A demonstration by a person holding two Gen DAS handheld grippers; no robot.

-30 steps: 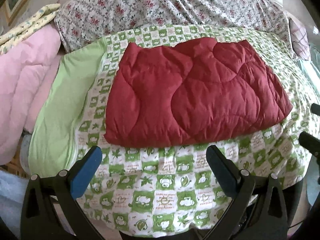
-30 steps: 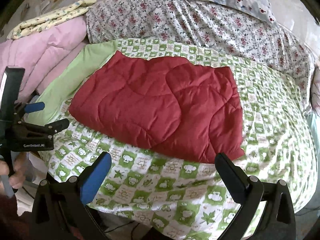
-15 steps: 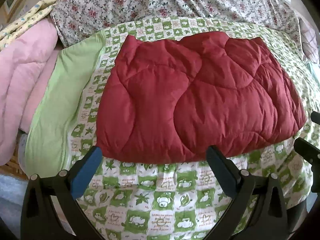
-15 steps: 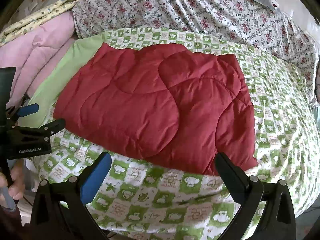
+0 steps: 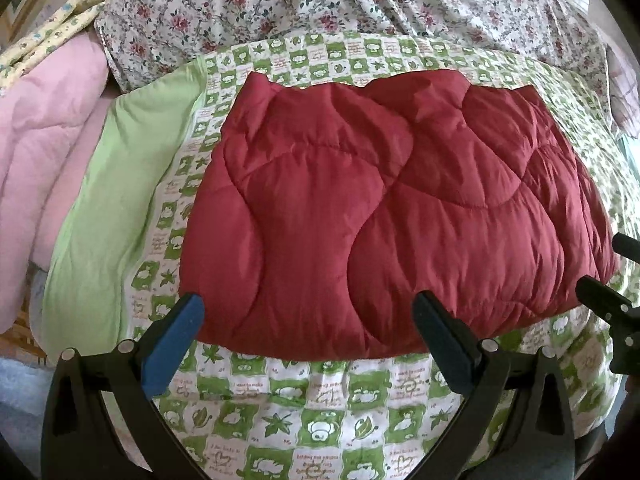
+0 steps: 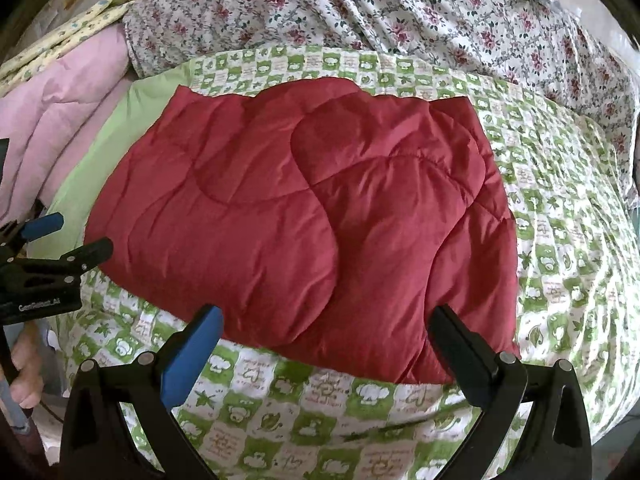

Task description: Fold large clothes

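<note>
Red quilted jacket (image 5: pixel 384 216) lies flat on the green-checked sheet (image 5: pixel 320 412), so I hold left gripper (image 5: pixel 308 340) and right gripper (image 6: pixel 326 344) spread wide, empty, at its near hem for a two-corner pickup.

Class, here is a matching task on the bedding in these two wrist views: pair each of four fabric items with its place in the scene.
Column A
1. dark red quilted padded garment
2. green-and-white checked cartoon-print sheet
3. pink quilted blanket
4. white cover with red flower print

Column B
a. far end of the bed
b. piled at the left side
c. lying on top, in the middle
d. spread directly under the red garment

Pairs: 1-c, 2-d, 3-b, 4-a
</note>
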